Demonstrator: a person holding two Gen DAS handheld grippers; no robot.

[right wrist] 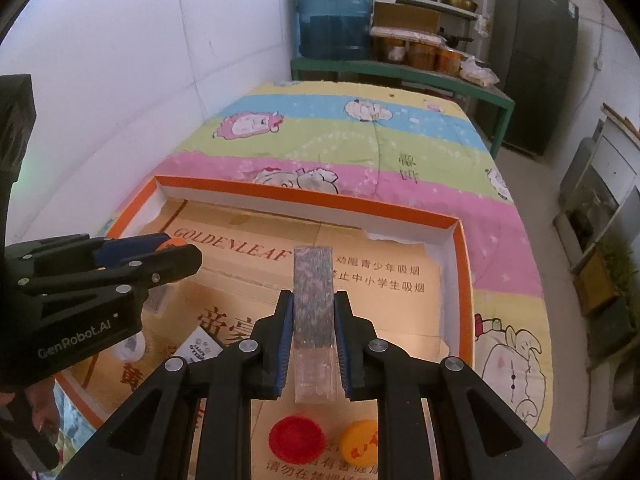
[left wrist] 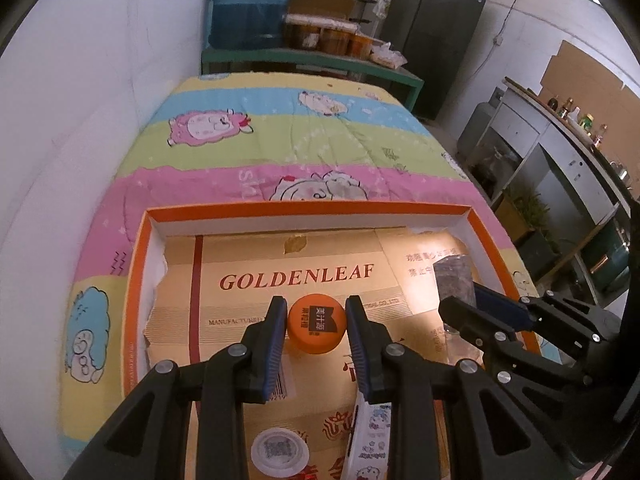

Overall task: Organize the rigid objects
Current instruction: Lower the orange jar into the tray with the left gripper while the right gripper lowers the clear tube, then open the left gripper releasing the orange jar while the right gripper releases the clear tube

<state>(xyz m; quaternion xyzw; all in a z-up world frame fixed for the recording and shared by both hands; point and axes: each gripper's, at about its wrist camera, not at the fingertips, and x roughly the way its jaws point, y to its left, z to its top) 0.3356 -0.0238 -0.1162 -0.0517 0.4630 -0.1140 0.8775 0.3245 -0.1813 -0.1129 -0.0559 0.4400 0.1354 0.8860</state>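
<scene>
My left gripper (left wrist: 316, 308) is shut on an orange bottle cap (left wrist: 316, 324) with a dark label, held above the cardboard lining of an orange-rimmed shallow box (left wrist: 304, 209). My right gripper (right wrist: 313, 300) is shut on a flat clear-and-grey speckled rectangular block (right wrist: 313, 300) that sticks out past the fingertips over the same box (right wrist: 304, 197). In the left wrist view the right gripper (left wrist: 476, 300) and its block (left wrist: 452, 280) show at the right. In the right wrist view the left gripper (right wrist: 168, 248) shows at the left, the orange cap (right wrist: 173, 243) peeking between its fingers.
On the cardboard lie a white round lid (left wrist: 280, 450), a white printed packet (left wrist: 372, 436), a red cap (right wrist: 297, 440) and a yellow cap (right wrist: 360, 440). The box rests on a striped cartoon bedspread (left wrist: 280, 140). Behind stand a green table (left wrist: 312, 60), a water jug (left wrist: 252, 4) and shelves.
</scene>
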